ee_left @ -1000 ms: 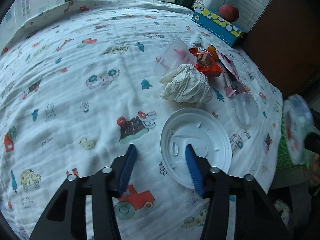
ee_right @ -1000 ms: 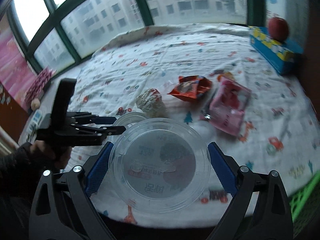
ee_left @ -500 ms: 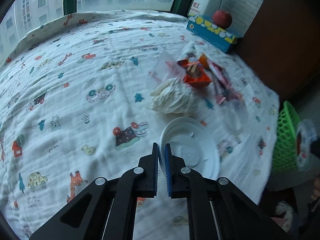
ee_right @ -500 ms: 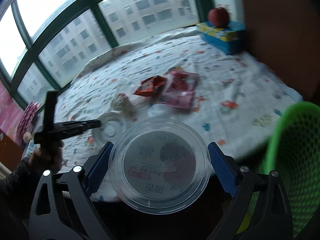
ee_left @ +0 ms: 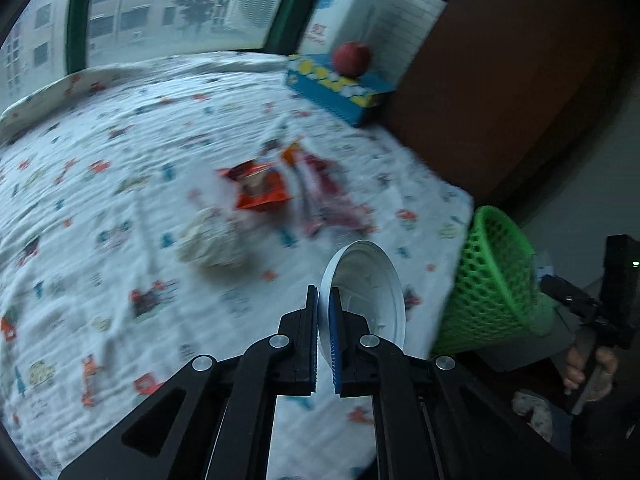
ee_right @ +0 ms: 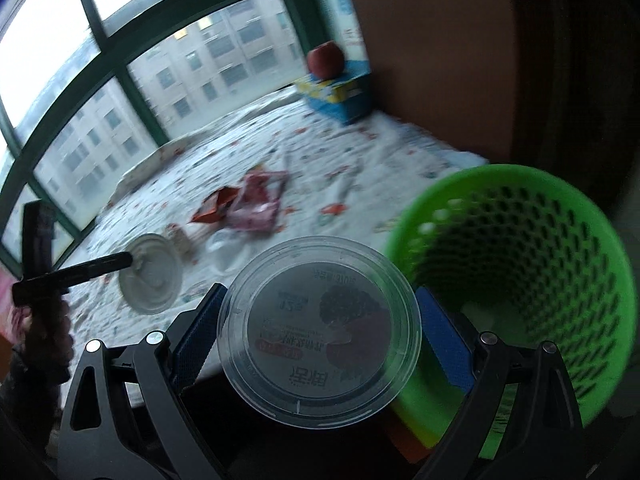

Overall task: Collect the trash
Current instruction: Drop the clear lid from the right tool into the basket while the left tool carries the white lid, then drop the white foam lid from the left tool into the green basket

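The left gripper (ee_left: 325, 334) is pinching the edge of a white plastic lid (ee_left: 370, 296) between its blue pads, jaws drawn tight together; the lid is standing on edge above the patterned sheet (ee_left: 100, 160), its hollow side facing right toward the green mesh basket (ee_left: 492, 280); from the right wrist view the same lid (ee_right: 151, 274) is hanging clear of the bed at the tip of the left gripper (ee_right: 129, 258), with a hand (ee_right: 44, 328) wrapping the handle below it.

The right gripper (ee_right: 320, 332) is clamping a clear round container (ee_right: 320, 330) across its width, pads pressing on either side of the rim; a printed label is showing through the container's flat face; the basket (ee_right: 520, 264) is sitting just to the right of it, mouth tilting toward the camera, its inside looking bare as far as the view is showing.

On the sheet an orange snack wrapper (ee_left: 258, 190) is lying beside a pink wrapper (ee_left: 336, 200); a crumpled white paper ball (ee_left: 210, 238) is resting nearer the camera, blurred; a small clear lid (ee_right: 224, 250) is lying near the bed's front edge in the right wrist view.

At the far corner a red apple (ee_left: 352, 58) is sitting on a blue and yellow box (ee_left: 336, 90).
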Demonstrator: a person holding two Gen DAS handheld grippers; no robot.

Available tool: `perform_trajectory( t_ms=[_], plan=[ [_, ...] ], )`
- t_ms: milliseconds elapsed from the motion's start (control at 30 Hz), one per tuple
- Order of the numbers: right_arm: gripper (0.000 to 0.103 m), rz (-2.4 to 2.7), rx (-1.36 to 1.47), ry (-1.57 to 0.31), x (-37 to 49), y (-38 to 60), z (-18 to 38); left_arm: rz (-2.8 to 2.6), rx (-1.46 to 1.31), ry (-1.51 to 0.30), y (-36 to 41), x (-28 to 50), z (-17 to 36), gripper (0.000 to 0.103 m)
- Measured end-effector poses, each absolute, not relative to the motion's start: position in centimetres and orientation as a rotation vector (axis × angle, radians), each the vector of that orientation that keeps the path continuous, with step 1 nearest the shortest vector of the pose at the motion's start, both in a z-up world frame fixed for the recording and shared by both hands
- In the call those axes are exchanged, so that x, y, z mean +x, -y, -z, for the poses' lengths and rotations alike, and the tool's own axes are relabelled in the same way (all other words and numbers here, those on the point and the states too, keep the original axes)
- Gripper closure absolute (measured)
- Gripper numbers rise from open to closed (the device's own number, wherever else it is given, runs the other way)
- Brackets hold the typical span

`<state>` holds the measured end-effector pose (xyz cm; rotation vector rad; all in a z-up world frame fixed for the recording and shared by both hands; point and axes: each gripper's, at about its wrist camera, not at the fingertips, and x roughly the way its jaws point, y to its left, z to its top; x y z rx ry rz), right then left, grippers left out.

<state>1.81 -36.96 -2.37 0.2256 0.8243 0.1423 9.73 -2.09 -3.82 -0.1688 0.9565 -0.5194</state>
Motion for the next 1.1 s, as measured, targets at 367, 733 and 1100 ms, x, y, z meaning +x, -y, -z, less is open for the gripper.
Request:
perform_trajectory(
  t_ms=[367,733,1100],
  plan=[
    [0.011,0.014,0.262,-0.818,1.0,43.6,3.0,0.676,-0.104,-0.933,10.9,10.4,0.7,0.098],
    [0.009,0.068,0.323,-0.847,0.5,47.4,4.7,0.753,-0.036,-0.917,17.4,11.2,-1.0,0.098],
    [0.008,0.095,0.383,-0.821,-1.3,49.5,4.6,0.829,0.021,-0.908,23.4,11.5,-1.9,0.098]
  ],
)
